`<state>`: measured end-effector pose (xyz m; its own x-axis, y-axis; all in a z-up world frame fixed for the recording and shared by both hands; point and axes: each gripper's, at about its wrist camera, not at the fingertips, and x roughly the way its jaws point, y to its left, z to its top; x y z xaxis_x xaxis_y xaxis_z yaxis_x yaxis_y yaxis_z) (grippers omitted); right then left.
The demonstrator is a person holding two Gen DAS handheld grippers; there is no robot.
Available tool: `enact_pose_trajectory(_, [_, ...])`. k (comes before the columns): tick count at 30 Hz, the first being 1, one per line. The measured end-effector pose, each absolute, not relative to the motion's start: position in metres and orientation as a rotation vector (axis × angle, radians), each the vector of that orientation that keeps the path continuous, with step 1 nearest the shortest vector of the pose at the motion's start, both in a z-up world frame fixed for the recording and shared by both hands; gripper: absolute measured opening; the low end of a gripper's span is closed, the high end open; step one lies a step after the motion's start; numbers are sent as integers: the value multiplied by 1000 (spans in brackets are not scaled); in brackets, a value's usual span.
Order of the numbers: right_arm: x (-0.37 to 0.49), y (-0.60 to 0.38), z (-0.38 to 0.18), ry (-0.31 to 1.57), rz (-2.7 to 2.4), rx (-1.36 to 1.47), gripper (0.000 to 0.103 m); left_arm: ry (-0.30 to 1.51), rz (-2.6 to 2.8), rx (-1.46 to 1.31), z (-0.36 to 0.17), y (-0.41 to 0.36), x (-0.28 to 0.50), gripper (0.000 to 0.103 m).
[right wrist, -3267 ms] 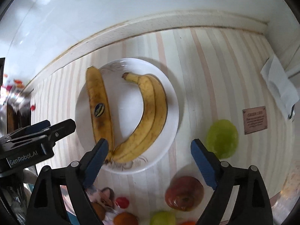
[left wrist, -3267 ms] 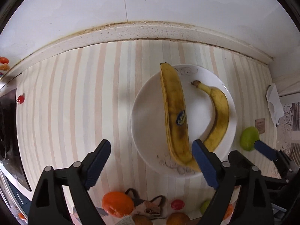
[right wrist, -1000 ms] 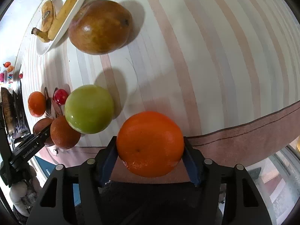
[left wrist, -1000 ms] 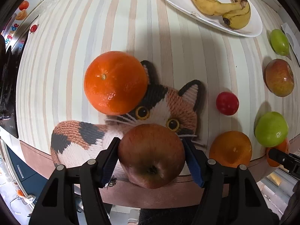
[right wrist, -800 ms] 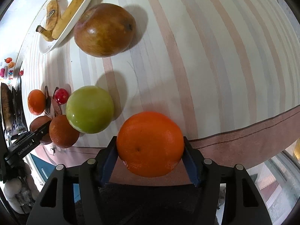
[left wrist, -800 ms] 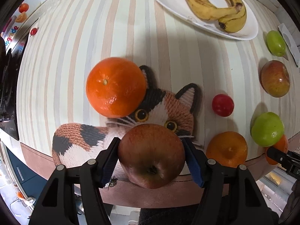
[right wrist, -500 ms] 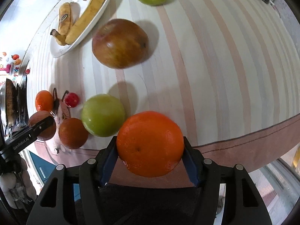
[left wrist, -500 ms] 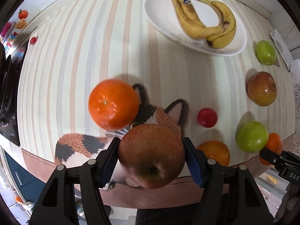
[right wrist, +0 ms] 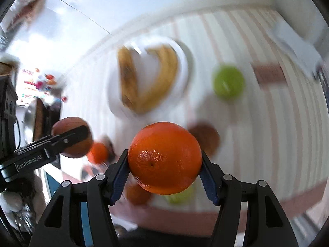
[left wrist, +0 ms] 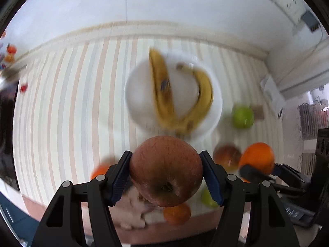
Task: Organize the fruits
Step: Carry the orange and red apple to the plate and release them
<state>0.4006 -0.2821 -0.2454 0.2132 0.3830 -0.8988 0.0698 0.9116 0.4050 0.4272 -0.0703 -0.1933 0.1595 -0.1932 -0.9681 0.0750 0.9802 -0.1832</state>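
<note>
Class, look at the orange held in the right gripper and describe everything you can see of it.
The orange is round, bright and glossy, with dimpled peel and a small dark navel facing the camera. It sits clamped between the blue-padded fingers of the right gripper, lifted above the striped table, touching only the pads. The left wrist view shows it too.

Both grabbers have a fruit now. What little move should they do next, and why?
Probably carry both fruits forward toward the white plate. The left gripper is shut on the red apple, the right gripper on the orange, both lifted above the striped table, and only bananas lie on the plate.
</note>
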Motion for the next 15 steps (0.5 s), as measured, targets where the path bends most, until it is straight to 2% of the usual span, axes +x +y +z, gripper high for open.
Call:
enact_pose_trajectory(3, [447, -266, -244, 1320, 242, 366, 66, 1386, -179, -87, -191, -67, 461, 64])
enact_pose_trajectory(8, [509, -242, -266, 1366, 256, 309, 66, 1463, -162, -59, -223, -56, 514, 64])
enact_pose_trajectory(15, [531, -214, -309, 1443, 265, 230, 66, 1590, -149, -92, -276, -50, 533, 64])
